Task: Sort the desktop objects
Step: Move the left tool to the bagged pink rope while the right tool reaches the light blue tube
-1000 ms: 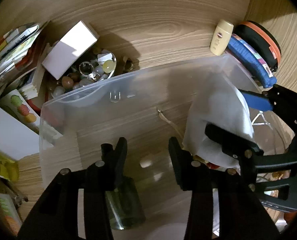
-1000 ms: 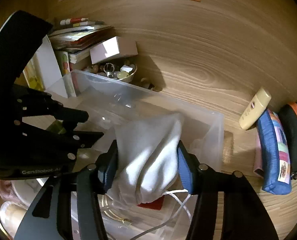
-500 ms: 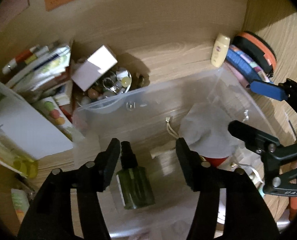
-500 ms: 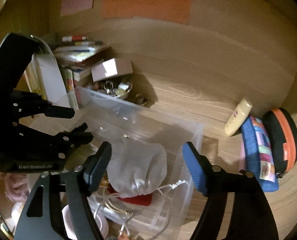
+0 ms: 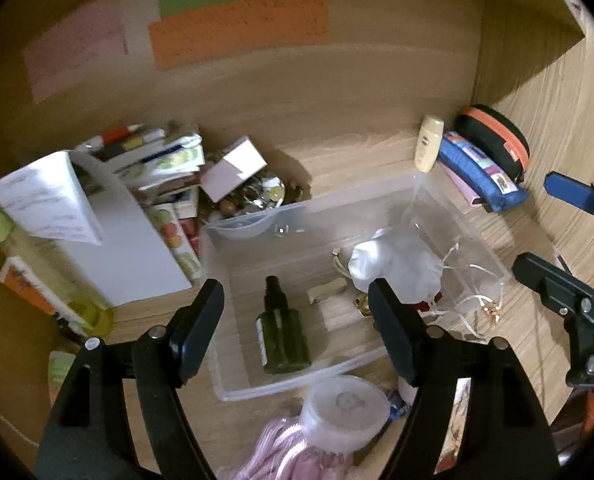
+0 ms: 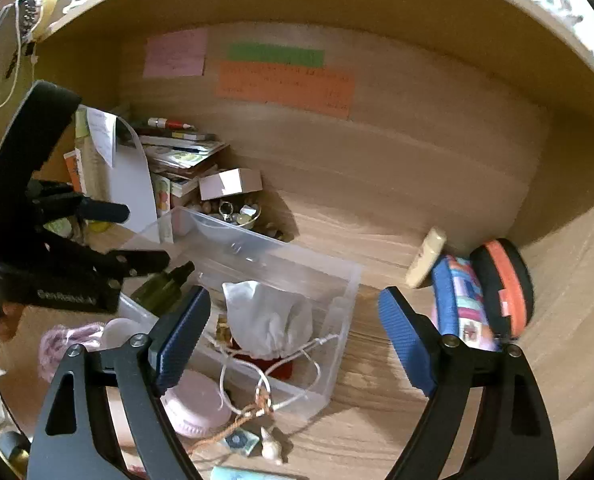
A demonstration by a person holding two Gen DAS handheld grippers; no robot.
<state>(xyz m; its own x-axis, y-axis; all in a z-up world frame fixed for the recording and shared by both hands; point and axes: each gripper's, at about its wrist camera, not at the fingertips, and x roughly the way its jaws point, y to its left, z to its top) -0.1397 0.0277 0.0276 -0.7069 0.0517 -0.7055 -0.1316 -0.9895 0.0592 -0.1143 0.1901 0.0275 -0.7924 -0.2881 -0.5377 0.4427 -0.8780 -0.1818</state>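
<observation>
Now both hand-held grippers hang above the table with their jaws spread wide and nothing between them. Below the left hand-held gripper (image 5: 295,312) a clear bin (image 5: 453,204) sits near the table's middle; a green bottle (image 5: 281,332) lies flat inside it, directly between the black fingers (image 5: 199,328) in that view. A white pouch (image 6: 267,320) rests in the bin's other end, just ahead of the right hand-held gripper (image 6: 295,336), nearer its left blue pad. Against the table's far right corner lie a cream tube (image 6: 425,258), a blue case (image 6: 457,304) and a black-orange case (image 6: 505,280).
</observation>
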